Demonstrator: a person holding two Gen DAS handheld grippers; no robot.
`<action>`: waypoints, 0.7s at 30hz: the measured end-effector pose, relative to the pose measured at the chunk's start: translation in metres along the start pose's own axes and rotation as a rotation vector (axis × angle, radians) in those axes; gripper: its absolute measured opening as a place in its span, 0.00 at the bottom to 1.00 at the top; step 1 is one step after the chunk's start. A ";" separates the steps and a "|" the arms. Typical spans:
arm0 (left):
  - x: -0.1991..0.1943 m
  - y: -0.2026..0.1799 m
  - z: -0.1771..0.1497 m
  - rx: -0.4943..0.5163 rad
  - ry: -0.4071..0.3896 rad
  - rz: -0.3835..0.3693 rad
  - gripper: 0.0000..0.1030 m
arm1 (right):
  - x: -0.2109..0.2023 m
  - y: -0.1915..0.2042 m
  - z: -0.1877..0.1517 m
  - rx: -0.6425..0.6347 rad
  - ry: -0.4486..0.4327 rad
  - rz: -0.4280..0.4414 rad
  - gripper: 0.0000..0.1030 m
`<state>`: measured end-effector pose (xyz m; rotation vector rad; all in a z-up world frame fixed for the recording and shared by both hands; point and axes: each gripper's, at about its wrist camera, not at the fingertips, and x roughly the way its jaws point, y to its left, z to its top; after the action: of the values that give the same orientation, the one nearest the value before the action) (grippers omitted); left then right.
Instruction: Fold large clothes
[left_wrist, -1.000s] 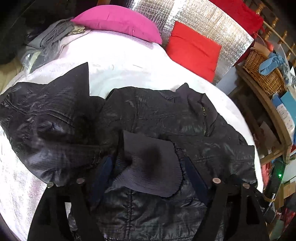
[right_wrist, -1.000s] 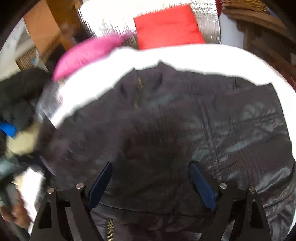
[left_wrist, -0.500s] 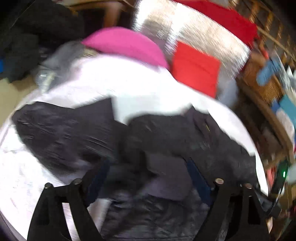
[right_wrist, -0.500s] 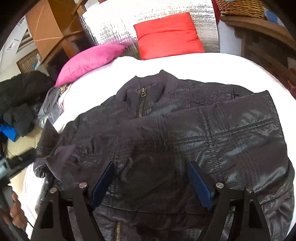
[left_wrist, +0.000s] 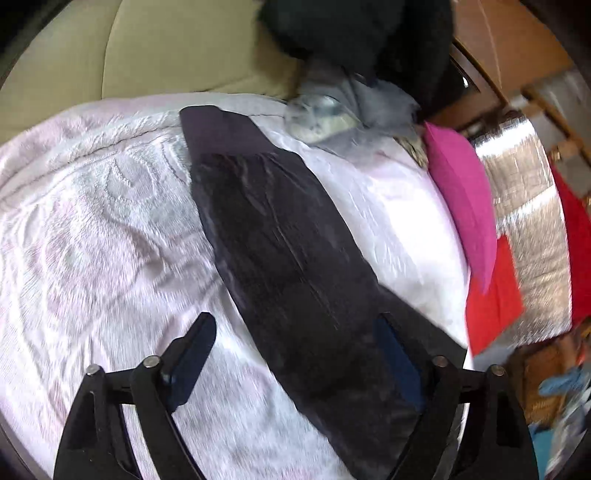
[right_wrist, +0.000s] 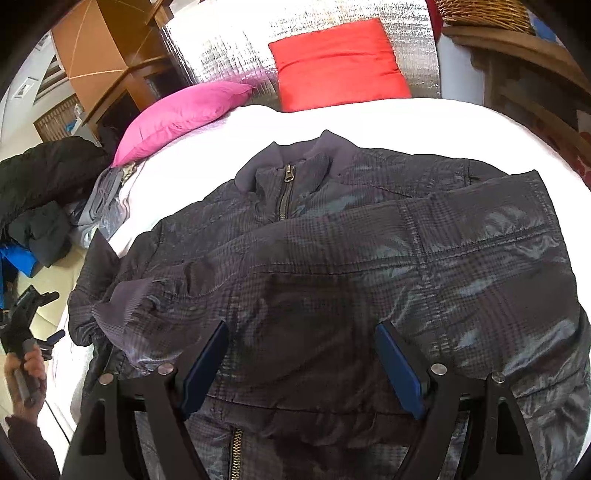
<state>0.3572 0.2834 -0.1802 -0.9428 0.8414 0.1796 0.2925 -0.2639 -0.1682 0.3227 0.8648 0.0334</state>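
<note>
A dark quilted jacket lies zipped, front up, on a white bedspread. One sleeve is folded across its chest, its ribbed cuff at the left. The other sleeve stretches flat across the bed. My left gripper hovers over that sleeve with its jaws closing; the sleeve runs under the gap and the right finger, and the pads do not press it. My right gripper stands open above the jacket's lower front, holding nothing. A hand carries the left gripper at the far left edge.
A pink pillow and a red pillow lean on a silver foil panel at the bed's head. Grey clothes and a black garment lie by the bed's edge. A wicker basket sits on wooden furniture.
The left gripper has swung away from the jacket's body and rolled, and now looks along the outstretched sleeve. The right gripper has stayed over the jacket's front.
</note>
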 end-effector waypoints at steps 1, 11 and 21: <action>0.002 0.003 0.005 -0.009 -0.002 -0.008 0.76 | 0.000 0.001 0.000 -0.002 0.000 -0.002 0.81; 0.028 0.041 0.034 -0.141 -0.001 -0.078 0.74 | 0.006 -0.003 -0.001 -0.007 0.018 -0.011 0.81; 0.049 0.041 0.039 -0.146 0.002 -0.115 0.41 | 0.012 -0.003 0.000 -0.015 0.023 -0.020 0.81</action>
<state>0.3926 0.3274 -0.2292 -1.1255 0.7813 0.1426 0.2995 -0.2651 -0.1780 0.2998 0.8905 0.0247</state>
